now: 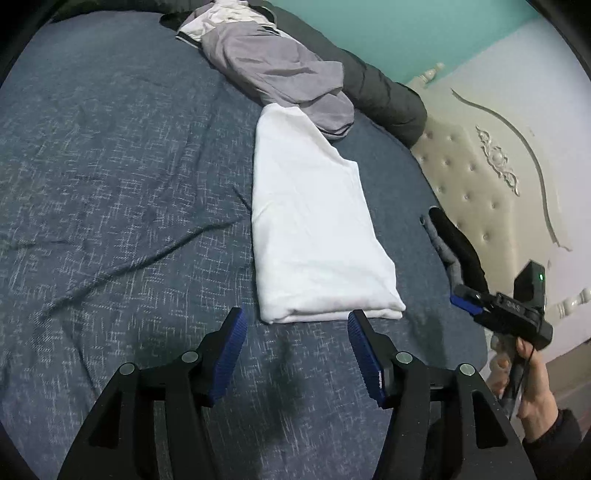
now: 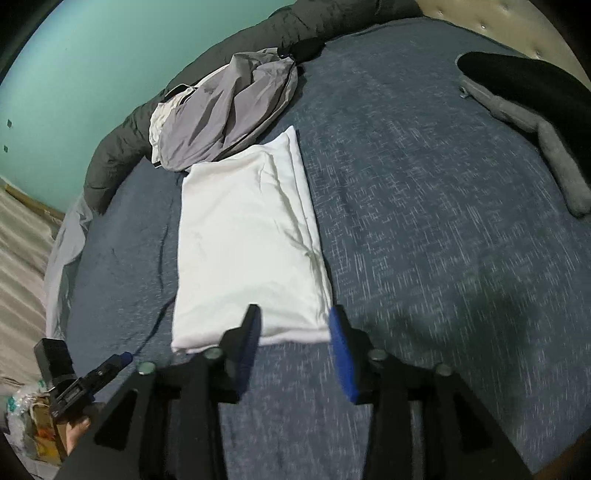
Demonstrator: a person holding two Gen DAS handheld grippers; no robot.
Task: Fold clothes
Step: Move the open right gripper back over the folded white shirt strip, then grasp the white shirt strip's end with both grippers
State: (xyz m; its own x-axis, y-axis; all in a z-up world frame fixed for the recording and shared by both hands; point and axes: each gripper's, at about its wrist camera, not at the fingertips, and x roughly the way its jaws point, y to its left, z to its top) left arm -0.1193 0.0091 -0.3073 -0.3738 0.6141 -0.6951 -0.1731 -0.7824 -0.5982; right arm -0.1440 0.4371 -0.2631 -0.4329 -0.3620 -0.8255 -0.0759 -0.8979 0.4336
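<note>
The white garment [image 1: 314,229] lies folded into a long, neat rectangle on the dark blue bedspread [image 1: 110,184], its near edge toward the person and its far end tucked against a heap of grey clothing [image 1: 280,70]; that heap looks like the waiting pile, set at the back so the middle of the bed serves as working ground; behind it a dark quilted roll [image 1: 384,96] runs along the teal wall [image 1: 424,29]. The fold reads as finished along its length, with layered edges showing down one side in the right wrist view; a further fold across may be intended, though that is a guess.

The left gripper [image 1: 295,350] hangs just short of the garment's near edge, blue pads [image 1: 229,354] spread apart, nothing between them; it is released. The right gripper [image 2: 293,343] sits over the same edge near its corner, jaws apart with cloth visible in the gap but neither pad pressing on it; it too holds nothing. Both tools point down at the hem, placed as if having let the cloth settle flat.

Off to one side a black and grey item [image 2: 535,122] lies near the tufted cream headboard [image 1: 480,177], well apart from the folding; a hand [image 1: 532,384] grips the right tool's handle.
</note>
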